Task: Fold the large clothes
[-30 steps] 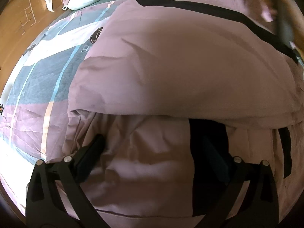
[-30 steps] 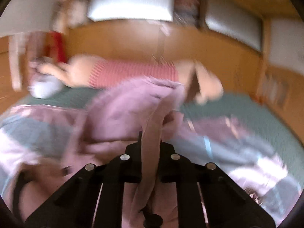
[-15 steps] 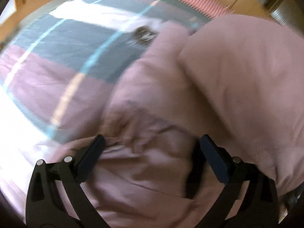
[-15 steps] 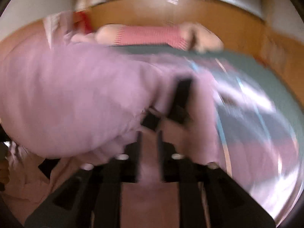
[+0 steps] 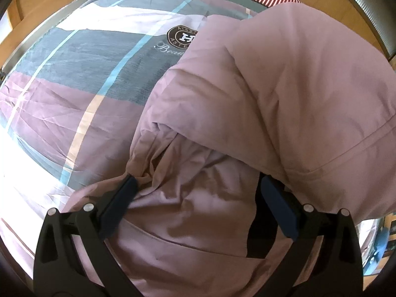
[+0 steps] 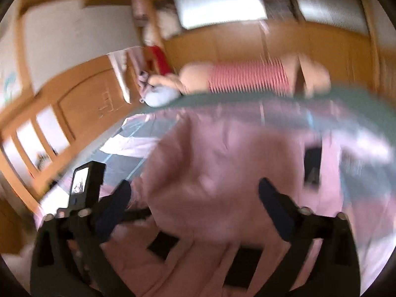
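Left wrist view is sharp and evenly lit by soft daylight. The bedspread (image 5: 81, 79) blows out to pure white along the lower left of the frame, so strong light falls there. Folds of the pink garment (image 5: 284, 94) cast gentle shadows, darkest in the crease at centre and under the overhanging fold at lower right. Straight edges bow near the rim and the corners go black, typical fisheye.

Right wrist view is smeared with motion blur: the striped cushion (image 6: 247, 76) streaks sideways, the wooden headboard (image 6: 74, 104) has soft edges. The windows (image 6: 217, 7) at the top glare white, and a bright patch washes out the right edge.
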The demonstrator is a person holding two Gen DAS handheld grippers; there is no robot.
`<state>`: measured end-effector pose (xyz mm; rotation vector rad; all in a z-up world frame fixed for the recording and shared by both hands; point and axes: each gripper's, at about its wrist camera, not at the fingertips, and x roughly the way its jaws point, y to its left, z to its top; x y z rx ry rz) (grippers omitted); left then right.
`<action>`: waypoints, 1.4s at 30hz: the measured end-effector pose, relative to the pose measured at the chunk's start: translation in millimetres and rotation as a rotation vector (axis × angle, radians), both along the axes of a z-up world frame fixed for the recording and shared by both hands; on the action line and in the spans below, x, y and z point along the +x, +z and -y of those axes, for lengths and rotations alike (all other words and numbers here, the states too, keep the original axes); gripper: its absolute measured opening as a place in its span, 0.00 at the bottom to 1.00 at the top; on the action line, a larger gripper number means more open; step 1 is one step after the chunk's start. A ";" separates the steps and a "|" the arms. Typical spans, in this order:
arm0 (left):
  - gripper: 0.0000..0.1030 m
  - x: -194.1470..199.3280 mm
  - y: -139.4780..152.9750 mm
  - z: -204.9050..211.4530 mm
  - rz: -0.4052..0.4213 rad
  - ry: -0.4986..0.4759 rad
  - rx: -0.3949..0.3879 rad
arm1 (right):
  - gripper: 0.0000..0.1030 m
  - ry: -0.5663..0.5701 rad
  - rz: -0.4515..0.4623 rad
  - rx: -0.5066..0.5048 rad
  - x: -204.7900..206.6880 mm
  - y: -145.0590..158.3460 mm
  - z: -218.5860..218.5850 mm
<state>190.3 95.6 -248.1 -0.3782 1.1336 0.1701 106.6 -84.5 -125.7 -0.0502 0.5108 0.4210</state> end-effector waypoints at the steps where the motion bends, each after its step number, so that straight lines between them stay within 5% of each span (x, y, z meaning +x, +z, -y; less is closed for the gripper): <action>1: 0.98 0.5 0.4 0.3 -0.002 -0.002 0.002 | 0.99 0.008 -0.021 -0.088 7.0 -6.9 -15.3; 4: 0.98 1.6 3.3 -6.0 0.000 0.008 -0.038 | 0.94 0.002 -0.019 -0.378 24.2 -46.5 -56.3; 5: 0.98 1.6 4.4 -12.0 0.010 0.020 -0.076 | 0.83 -0.009 0.005 -0.423 24.4 -54.8 -60.0; 6: 0.98 1.3 4.8 -15.8 0.017 0.027 -0.101 | 0.49 -0.017 0.013 -0.451 24.4 -59.0 -59.7; 7: 0.98 0.5 5.1 -18.1 0.021 0.033 -0.119 | 0.25 -0.025 0.002 -0.466 25.7 -62.1 -53.7; 10: 0.98 0.8 5.6 -23.3 0.027 0.045 -0.160 | 0.13 -0.125 0.026 -0.442 27.8 -59.0 -16.2; 12: 0.98 0.9 5.4 -22.4 0.029 0.047 -0.160 | 0.12 -0.264 0.120 -0.515 29.4 -56.6 6.6; 14: 0.98 0.7 6.1 -18.5 0.029 0.043 -0.145 | 0.11 -0.312 0.092 -0.519 23.0 -54.3 31.7; 17: 0.98 0.4 7.5 -15.3 0.037 0.040 -0.139 | 0.11 -0.169 -0.068 -0.387 9.3 -69.9 46.3; 19: 0.98 0.5 10.4 -12.2 0.064 0.024 -0.165 | 0.11 -0.113 -0.126 -0.396 -2.5 -94.4 39.3; 23: 0.98 -2.6 18.2 3.4 0.114 -0.039 -0.190 | 0.11 -0.071 -0.168 -0.389 -16.3 -123.2 25.7; 29: 0.98 -7.0 24.3 43.2 0.183 -0.175 -0.192 | 0.15 -0.031 -0.164 -0.386 -20.0 -127.7 15.5; 33: 0.98 -7.0 19.8 67.7 0.157 -0.254 -0.143 | 0.65 0.027 -0.146 -0.339 -28.6 -130.8 12.7; 36: 0.98 -4.4 15.9 69.9 0.139 -0.254 -0.117 | 0.71 0.062 -0.155 -0.313 -26.2 -121.5 14.6; 39: 0.98 -1.3 11.3 60.6 0.118 -0.214 -0.118 | 0.70 0.162 -0.218 -0.189 -26.9 -98.2 30.1; 42: 0.98 0.5 6.9 48.1 0.104 -0.168 -0.147 | 0.62 0.226 -0.201 0.114 -14.3 -56.6 72.6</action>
